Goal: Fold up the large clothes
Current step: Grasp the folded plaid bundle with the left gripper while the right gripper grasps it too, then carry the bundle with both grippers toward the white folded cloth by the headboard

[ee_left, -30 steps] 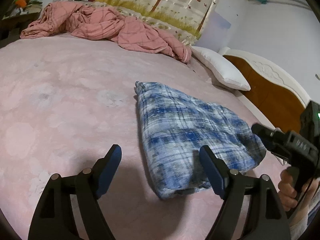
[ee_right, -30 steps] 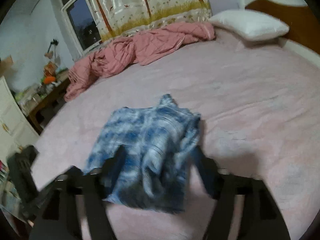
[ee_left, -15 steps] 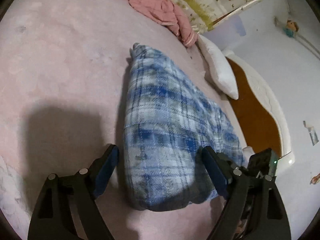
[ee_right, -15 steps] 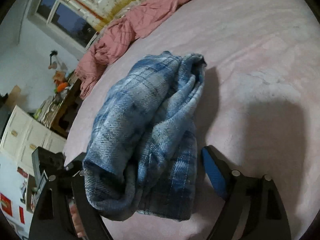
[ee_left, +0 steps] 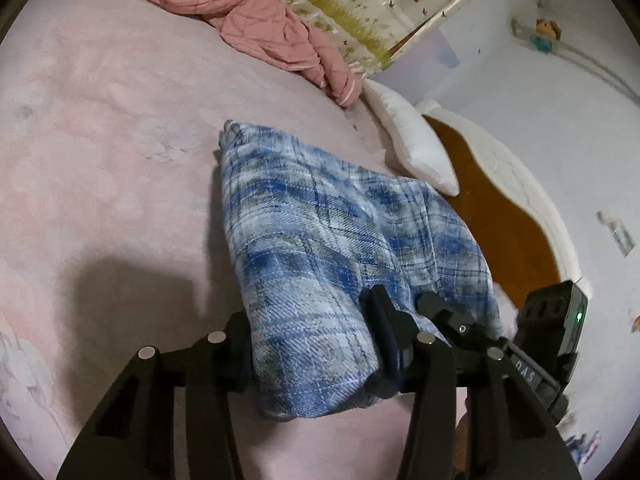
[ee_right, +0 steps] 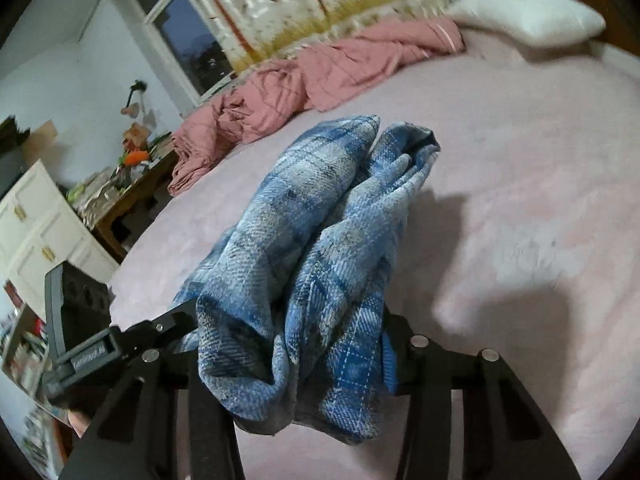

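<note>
- Both claws have just been closing. The left claw [ee_left: 308,344] and the right claw [ee_right: 292,344] now each pinch the near end of the folded blue plaid shirt [ee_left: 320,240], where before they stood wide apart.
- The shirt lies on the pink bed [ee_left: 100,140], likely ready to lift or fold again.
- The cloth hides the claw tips.

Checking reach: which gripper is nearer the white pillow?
Right. The right gripper holds the shirt on the side towards the pillow; the left gripper holds the far side.
</note>
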Motion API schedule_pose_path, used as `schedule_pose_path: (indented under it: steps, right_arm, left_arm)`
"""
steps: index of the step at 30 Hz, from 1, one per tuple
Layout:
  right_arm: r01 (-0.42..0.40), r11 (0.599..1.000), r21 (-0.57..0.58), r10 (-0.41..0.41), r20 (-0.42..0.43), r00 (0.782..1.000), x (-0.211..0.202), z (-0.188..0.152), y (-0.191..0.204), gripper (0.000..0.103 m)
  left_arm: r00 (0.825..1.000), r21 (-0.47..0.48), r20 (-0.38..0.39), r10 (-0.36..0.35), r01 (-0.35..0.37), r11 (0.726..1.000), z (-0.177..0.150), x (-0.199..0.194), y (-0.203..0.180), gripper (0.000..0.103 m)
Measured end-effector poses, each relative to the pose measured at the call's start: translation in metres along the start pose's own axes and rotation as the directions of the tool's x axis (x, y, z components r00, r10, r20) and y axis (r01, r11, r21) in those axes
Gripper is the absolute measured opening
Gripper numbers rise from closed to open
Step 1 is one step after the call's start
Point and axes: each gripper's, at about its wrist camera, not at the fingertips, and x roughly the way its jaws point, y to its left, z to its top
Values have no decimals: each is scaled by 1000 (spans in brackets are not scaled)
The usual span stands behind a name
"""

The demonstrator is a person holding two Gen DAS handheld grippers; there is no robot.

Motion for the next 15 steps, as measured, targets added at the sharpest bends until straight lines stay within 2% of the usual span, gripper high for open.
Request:
schedule_pose_path:
  steps: [2,6,15]
  right_arm:
    - [2,1000,-9,-2,15,1000,-12,2,2,48]
    - [-4,1000,-7,5,48,999,-36,7,3,48]
    - [14,999,-36,-8,151,989,-93,22,4,48]
  left_arm:
    - [1000,10,5,-20,20,1000,3,-3,-5,47]
    - [999,90,32,-19,16,996,5,-11,-30,45]
    - [997,235,67,-45,28,972,12,-21,-92,43]
